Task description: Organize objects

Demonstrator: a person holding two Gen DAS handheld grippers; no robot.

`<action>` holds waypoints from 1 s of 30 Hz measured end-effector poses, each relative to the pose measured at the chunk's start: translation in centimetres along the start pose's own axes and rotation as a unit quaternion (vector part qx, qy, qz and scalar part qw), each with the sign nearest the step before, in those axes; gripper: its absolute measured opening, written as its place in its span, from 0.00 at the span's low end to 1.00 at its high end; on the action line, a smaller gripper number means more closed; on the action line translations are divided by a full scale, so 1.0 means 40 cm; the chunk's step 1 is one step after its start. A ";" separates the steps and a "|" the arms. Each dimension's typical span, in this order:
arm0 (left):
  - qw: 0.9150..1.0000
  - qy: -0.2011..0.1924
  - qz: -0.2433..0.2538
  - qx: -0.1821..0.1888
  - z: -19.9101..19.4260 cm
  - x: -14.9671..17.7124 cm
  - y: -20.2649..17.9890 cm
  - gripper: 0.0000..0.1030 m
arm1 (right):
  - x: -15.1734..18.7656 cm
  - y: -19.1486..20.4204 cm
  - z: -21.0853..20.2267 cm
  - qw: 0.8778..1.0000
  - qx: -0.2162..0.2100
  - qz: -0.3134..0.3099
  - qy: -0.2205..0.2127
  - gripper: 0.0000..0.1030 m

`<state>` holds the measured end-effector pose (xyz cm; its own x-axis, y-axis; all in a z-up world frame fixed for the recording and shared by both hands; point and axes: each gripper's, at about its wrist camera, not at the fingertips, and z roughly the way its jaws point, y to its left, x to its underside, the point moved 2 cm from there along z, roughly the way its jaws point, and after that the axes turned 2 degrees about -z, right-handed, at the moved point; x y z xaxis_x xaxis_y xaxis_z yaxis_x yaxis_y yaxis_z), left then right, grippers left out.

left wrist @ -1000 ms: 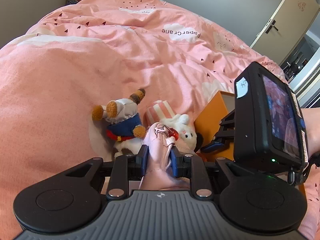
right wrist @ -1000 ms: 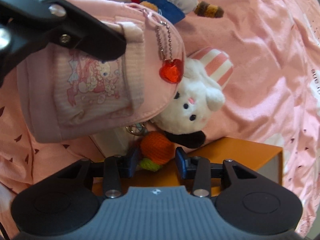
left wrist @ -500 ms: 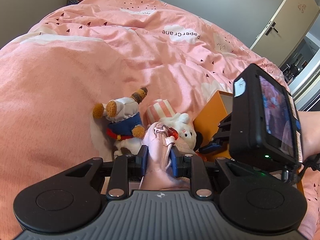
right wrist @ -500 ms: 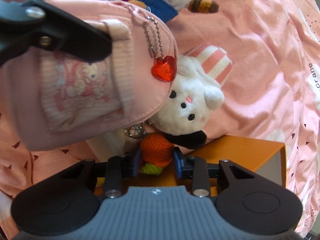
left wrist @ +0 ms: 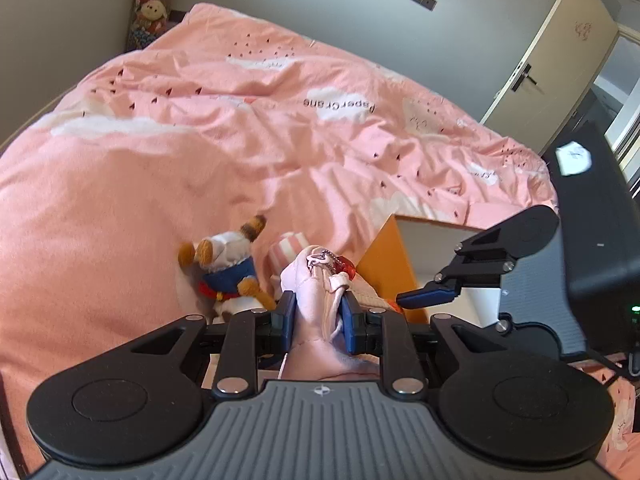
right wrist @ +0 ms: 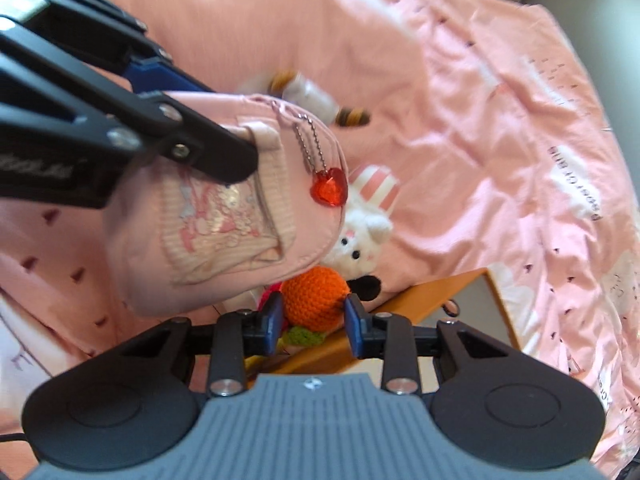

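Between the left gripper's (left wrist: 318, 316) blue pads, in the left wrist view, a pale pink fabric pouch (left wrist: 316, 300) is pinched tight, its bead chain and red heart charm (left wrist: 344, 267) on top. At ten o'clock from it a bear plush in blue (left wrist: 228, 264) lies on the soft, creased pink duvet (left wrist: 200, 168); at two o'clock stands the stiff orange box (left wrist: 386, 260). The bedding now sits lower in frame than a second ago.

In the right wrist view, the right gripper (right wrist: 313, 316) clamps a round crocheted orange (right wrist: 314, 300), its jaws having just been closing on it. The orange now sits off the box, below the pouch (right wrist: 224, 216); a fluffy white bunny (right wrist: 360, 236) lies at one o'clock.
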<state>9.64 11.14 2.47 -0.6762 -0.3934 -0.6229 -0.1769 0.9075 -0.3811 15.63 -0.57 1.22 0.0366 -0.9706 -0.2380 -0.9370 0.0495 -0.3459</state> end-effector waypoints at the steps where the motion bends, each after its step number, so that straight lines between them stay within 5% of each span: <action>1: 1.000 -0.003 0.001 0.003 -0.007 -0.004 -0.008 0.25 | 0.009 -0.002 -0.024 1.000 0.005 0.008 -0.010 0.33; 7: 0.999 -0.013 0.009 0.036 -0.037 -0.012 -0.077 0.25 | 0.098 -0.029 -0.160 0.995 0.035 0.064 -0.064 0.28; 8: 0.999 -0.011 0.011 0.045 -0.037 -0.011 -0.091 0.25 | 0.120 -0.055 -0.175 0.994 0.036 0.079 -0.067 0.00; 12: 0.997 0.007 0.022 0.073 -0.018 0.003 -0.152 0.25 | 0.191 -0.023 -0.212 0.987 0.035 0.144 -0.066 0.00; 15: 0.997 0.014 0.037 0.069 0.002 0.016 -0.189 0.25 | 0.236 -0.045 -0.142 0.982 0.030 0.177 -0.055 0.00; 24: 0.999 0.001 0.042 0.014 0.009 -0.012 -0.181 0.25 | 0.311 -0.040 -0.093 0.982 0.012 0.185 -0.038 0.07; 28: 0.998 0.008 0.054 0.024 0.023 -0.009 -0.217 0.25 | 0.327 -0.090 -0.036 0.982 0.028 0.186 -0.018 0.31; 30: 0.998 0.015 0.060 0.030 0.041 -0.007 -0.238 0.25 | 0.343 -0.121 -0.012 0.980 0.035 0.193 -0.004 0.34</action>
<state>12.71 2.38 5.15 -0.7119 -0.2761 -0.6457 -0.0501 0.9371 -0.3454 20.50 -14.24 0.07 -0.3135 -0.8740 -0.3712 -0.8548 0.4300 -0.2904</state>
